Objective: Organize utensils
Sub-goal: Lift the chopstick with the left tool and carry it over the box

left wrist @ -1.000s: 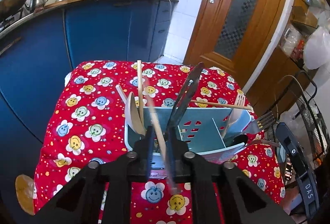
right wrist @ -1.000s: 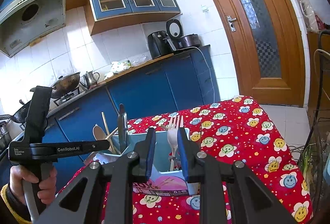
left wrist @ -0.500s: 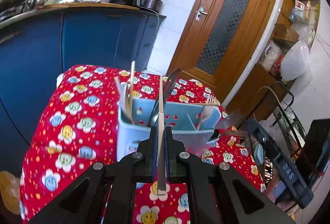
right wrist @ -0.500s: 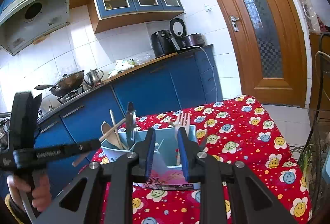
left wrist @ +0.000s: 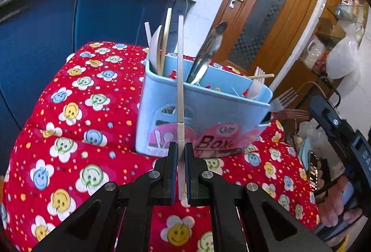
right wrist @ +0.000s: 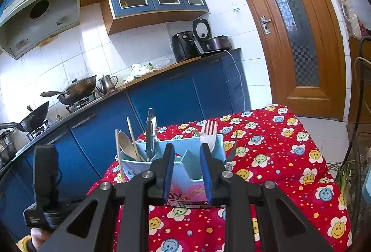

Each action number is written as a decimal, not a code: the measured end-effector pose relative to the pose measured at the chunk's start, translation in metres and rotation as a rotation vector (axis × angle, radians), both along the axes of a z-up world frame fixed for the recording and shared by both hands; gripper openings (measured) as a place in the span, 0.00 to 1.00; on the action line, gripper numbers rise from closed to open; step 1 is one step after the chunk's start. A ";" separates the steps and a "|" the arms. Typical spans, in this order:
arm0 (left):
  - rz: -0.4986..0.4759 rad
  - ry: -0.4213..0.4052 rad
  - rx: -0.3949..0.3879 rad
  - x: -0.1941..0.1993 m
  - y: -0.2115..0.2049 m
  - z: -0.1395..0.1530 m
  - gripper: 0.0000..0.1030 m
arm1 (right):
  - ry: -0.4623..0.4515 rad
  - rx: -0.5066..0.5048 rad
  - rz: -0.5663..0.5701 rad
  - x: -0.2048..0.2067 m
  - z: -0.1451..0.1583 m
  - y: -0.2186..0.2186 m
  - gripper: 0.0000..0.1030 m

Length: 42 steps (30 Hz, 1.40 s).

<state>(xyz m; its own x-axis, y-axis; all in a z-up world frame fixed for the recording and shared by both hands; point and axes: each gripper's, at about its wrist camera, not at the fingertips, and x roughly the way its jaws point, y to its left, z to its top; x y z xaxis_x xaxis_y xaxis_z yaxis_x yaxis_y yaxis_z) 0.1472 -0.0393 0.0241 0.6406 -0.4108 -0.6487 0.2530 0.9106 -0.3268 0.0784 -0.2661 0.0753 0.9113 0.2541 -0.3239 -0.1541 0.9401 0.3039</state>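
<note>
Utensil box (left wrist: 204, 110) btwn claw (left wrist: 181, 152) & door (left wrist: 262, 17)

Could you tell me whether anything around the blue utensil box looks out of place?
Yes. A wooden stick lies flat across the blue utensil box rim instead of standing in a compartment, and two metal forks poke sideways past its right end. The left hand-held gripper holds a pale chopstick outside the box.

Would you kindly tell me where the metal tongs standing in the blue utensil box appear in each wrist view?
Left wrist: metal tongs upper centre, leaning right out of the box.
Right wrist: tongs left of centre, upright behind the jaws.
Shared landmark: blue utensil box.
</note>
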 end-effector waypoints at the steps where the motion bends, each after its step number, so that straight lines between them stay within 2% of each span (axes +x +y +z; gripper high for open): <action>1: 0.001 -0.002 0.003 0.002 0.000 0.001 0.06 | 0.000 0.000 -0.002 0.000 0.000 -0.001 0.24; 6: 0.008 -0.046 0.031 0.007 0.001 0.010 0.08 | 0.000 -0.001 0.000 0.000 -0.001 -0.001 0.24; 9: 0.012 -0.054 0.039 0.010 0.002 0.012 0.06 | 0.004 0.000 0.004 0.000 -0.002 -0.002 0.24; 15: 0.029 -0.095 0.006 0.000 0.011 0.021 0.05 | -0.008 0.008 -0.006 -0.004 0.001 -0.006 0.24; 23: 0.048 -0.235 -0.043 -0.021 0.021 0.071 0.05 | -0.021 0.020 -0.028 -0.012 0.004 -0.016 0.26; 26: 0.063 -0.316 -0.015 -0.019 0.021 0.098 0.05 | -0.022 0.015 -0.033 -0.015 0.005 -0.019 0.27; 30: 0.077 -0.400 0.021 -0.013 0.016 0.118 0.05 | -0.026 -0.002 -0.035 -0.014 0.009 -0.020 0.27; 33: 0.085 -0.422 0.048 -0.003 0.009 0.118 0.05 | -0.030 -0.001 -0.032 -0.014 0.010 -0.020 0.27; 37: 0.087 -0.404 0.075 0.009 0.002 0.103 0.05 | -0.022 -0.008 -0.024 -0.012 0.008 -0.017 0.27; 42: 0.085 -0.371 0.068 0.024 -0.002 0.081 0.05 | -0.005 -0.023 -0.014 -0.005 0.005 -0.010 0.28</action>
